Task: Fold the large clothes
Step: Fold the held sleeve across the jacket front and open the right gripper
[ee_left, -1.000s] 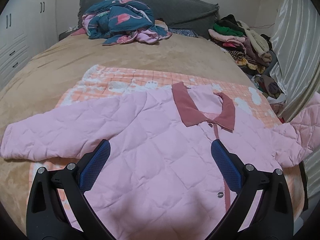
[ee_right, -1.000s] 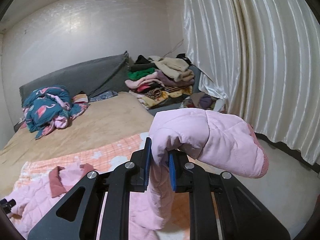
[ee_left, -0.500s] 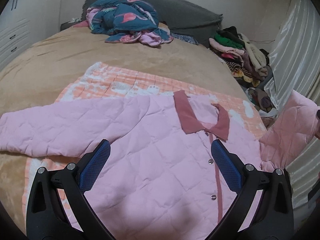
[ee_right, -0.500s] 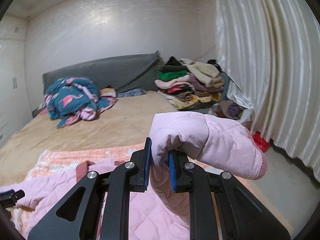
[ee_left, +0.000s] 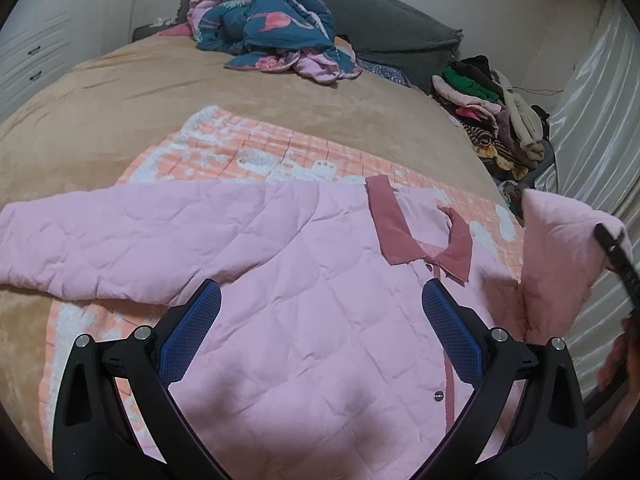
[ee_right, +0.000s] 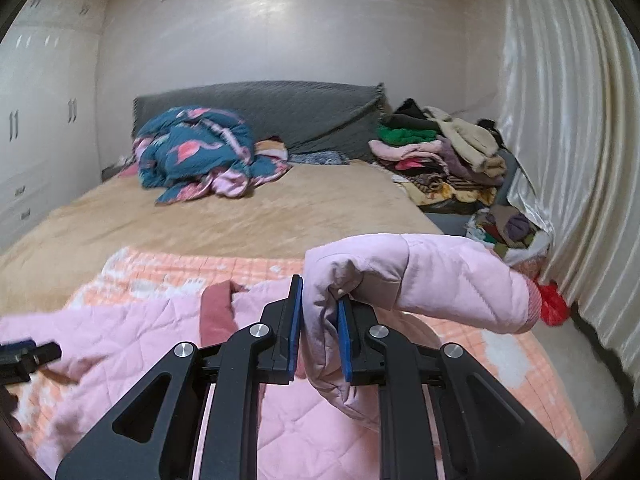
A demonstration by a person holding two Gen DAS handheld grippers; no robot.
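**Sleeve fold: carry across the chest**

Currently the pink quilted jacket [ee_left: 312,320] lies front-up on the bed [ee_left: 120,92]. The right gripper [ee_right: 319,334] has its jaws clamped on the raised sleeve [ee_right: 440,280]; the left gripper [ee_left: 320,320] hovers wide open and empty. Lay the sleeve flat across the chest. The cuff's far side and the jacket hem are out of view.

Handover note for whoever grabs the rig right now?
Right gripper: shut on the right sleeve of the pink quilted jacket, lifted off the bed.
Left gripper: open, above the jacket's front, holding nothing.
Jacket lies face up on the orange checked blanket, left sleeve spread flat.
Done: sleeve picked up. Left: lay it across the body, fold the other sleeve, then the body.
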